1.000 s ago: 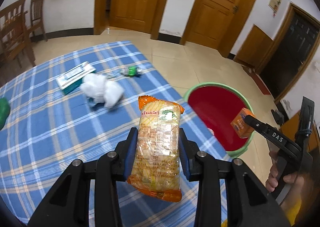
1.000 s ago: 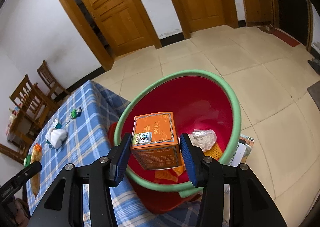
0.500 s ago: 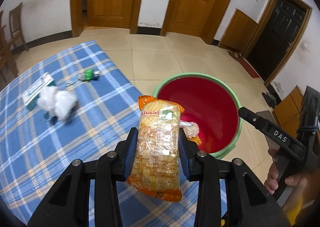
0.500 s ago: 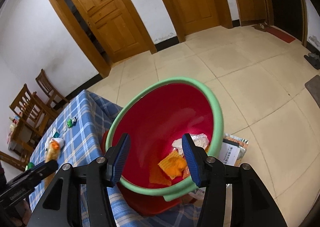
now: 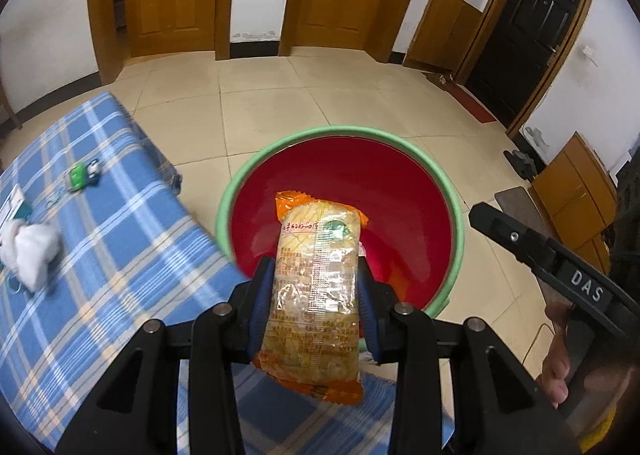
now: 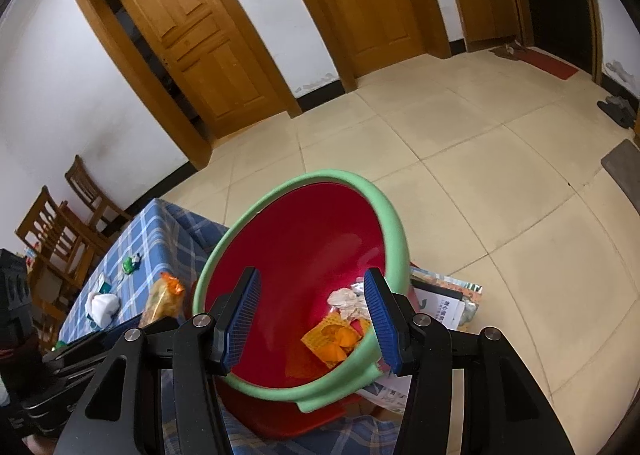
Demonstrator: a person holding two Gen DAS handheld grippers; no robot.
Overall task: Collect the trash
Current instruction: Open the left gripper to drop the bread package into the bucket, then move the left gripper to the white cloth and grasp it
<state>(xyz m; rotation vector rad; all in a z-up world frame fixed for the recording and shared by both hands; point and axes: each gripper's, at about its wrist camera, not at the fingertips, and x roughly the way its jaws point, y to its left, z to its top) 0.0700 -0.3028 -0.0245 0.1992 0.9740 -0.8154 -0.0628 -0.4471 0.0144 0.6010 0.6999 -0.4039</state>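
Since second ago, swung from over blue plaid tablecloth (image 5: 100,239) to above red basin (image 5: 340,191).

Left wrist view: left gripper (image 5: 316,303) clamped on yellow-orange snack packet (image 5: 316,295), upright, over near rim of basin. White crumpled tissue (image 5: 30,251) and green wrapper (image 5: 78,177) on tablecloth, well left of basin.

Right wrist view: right gripper (image 6: 310,319) parted, nothing between pads, over basin. Orange box (image 6: 332,341) and crumpled paper (image 6: 346,301) at basin bottom.

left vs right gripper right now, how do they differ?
The left gripper is shut on a snack packet; the right gripper has open jaws with nothing between them. The left shows table edge and bin beyond it; the right looks straight into the bin. Both point down toward the bin.
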